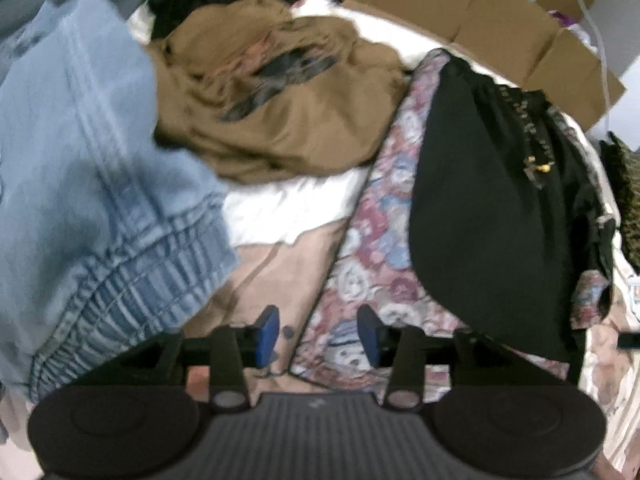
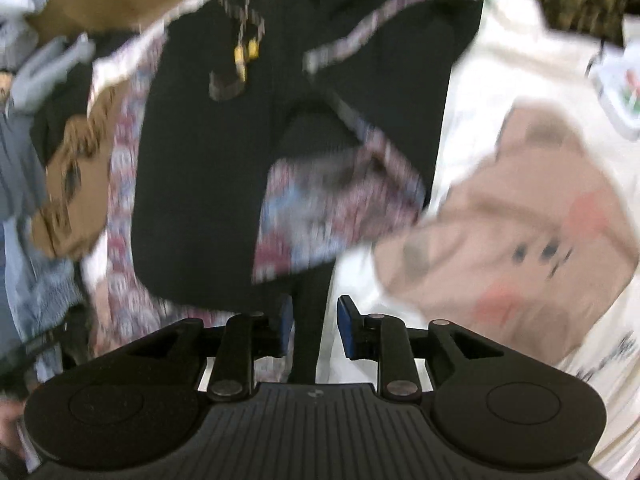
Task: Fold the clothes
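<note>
To the left of the left gripper [image 1: 318, 336], whose fingers are spread with nothing between them, lies light blue denim [image 1: 92, 184] with a gathered waistband, ahead sits a crumpled brown shirt [image 1: 280, 112] whose dark print is too blurred to read, and to the right lies a black garment [image 1: 492, 208] on floral lining. The right gripper [image 2: 314, 332] has its fingers slightly apart around a hanging black strip of that garment, though I cannot tell whether they pinch it. Right of them, the writing on the white sheet [image 2: 500, 72] is smeared and cut off.

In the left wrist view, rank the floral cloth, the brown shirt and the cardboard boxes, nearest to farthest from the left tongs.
1. Floral cloth, right under the left tongs, slightly right.
2. Brown shirt, ahead, centre-left.
3. Cardboard boxes, top right, behind the bed.
</note>
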Demonstrator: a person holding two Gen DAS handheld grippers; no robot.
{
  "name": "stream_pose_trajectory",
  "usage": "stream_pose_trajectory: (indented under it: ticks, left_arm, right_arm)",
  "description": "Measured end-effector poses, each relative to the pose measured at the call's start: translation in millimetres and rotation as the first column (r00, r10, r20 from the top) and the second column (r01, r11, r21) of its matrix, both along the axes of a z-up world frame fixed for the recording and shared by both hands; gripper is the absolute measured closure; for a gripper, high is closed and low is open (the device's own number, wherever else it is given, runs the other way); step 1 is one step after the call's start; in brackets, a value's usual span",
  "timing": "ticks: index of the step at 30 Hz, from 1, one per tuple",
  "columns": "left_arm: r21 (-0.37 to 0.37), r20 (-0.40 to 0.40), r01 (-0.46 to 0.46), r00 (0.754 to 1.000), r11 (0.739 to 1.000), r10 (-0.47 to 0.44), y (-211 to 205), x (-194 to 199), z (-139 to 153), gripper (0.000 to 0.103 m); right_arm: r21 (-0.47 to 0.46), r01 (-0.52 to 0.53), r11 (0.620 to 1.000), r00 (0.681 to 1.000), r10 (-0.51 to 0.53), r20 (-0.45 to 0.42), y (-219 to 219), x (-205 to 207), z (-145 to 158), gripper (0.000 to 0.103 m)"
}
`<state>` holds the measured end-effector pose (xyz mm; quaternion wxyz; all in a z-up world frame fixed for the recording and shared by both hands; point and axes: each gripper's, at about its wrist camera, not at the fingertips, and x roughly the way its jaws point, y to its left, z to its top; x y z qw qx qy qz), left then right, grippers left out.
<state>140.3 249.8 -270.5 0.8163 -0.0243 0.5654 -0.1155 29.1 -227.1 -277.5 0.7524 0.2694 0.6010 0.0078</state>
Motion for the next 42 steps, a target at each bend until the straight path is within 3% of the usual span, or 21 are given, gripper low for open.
stream_pose_trajectory:
  ticks: [3, 10, 12, 20, 25, 30, 32, 33, 35, 42]
  left_arm:
    - [-0.003, 0.015, 0.028, 1.0, 1.0, -0.028, -10, -3, 9, 0.055]
    - [-0.03, 0.031, 0.064, 0.998, 0.998, -0.063, -26, -15, 14, 0.053]
    - [-0.064, 0.023, 0.046, 0.999, 0.997, -0.045, -26, -17, 13, 0.053]
    - [-0.042, 0.01, 0.052, 0.999, 0.998, -0.052, -36, -15, -5, 0.053]
    - [-0.065, -0.028, 0.001, 1.0, 0.998, -0.003, -32, -12, -20, 0.053]
    - [-0.055, -0.043, 0.012, 0.999, 0.998, -0.014, -34, -12, -29, 0.053]
    - [-0.053, -0.043, 0.015, 0.999, 0.999, -0.017, -35, -12, -29, 0.054]
    - [-0.058, -0.044, 0.009, 0.999, 0.998, -0.012, -34, -13, -29, 0.054]
    - [-0.087, -0.047, -0.016, 0.999, 0.996, 0.012, -30, -13, -27, 0.054]
    - [-0.109, -0.027, -0.037, 0.999, 0.993, 0.035, -30, -10, -11, 0.055]
  right_arm:
    - [-0.053, 0.023, 0.998, 0.997, -0.02, 0.07, -11, 15, 21, 0.065]
    - [-0.113, 0.044, 0.993, 0.98, -0.02, 0.199, -16, 54, 45, 0.064]
    - [-0.126, 0.036, 0.991, 0.977, -0.009, 0.212, -16, 64, 44, 0.064]
    - [-0.201, 0.031, 0.979, 0.974, 0.016, 0.225, -2, 95, 15, 0.064]
    - [-0.262, 0.024, 0.965, 0.974, 0.037, 0.226, 2, 106, 1, 0.064]
    - [-0.271, -0.016, 0.962, 0.975, 0.076, 0.21, 6, 118, -7, 0.065]
    - [-0.293, -0.038, 0.955, 0.975, 0.099, 0.199, 8, 122, -9, 0.073]
    - [-0.298, -0.045, 0.953, 0.976, 0.106, 0.192, 8, 124, -10, 0.085]
    - [-0.308, -0.054, 0.95, 0.978, 0.112, 0.175, 8, 127, -11, 0.1]
    - [-0.371, -0.116, 0.921, 0.972, 0.183, 0.149, 4, 124, 13, 0.103]
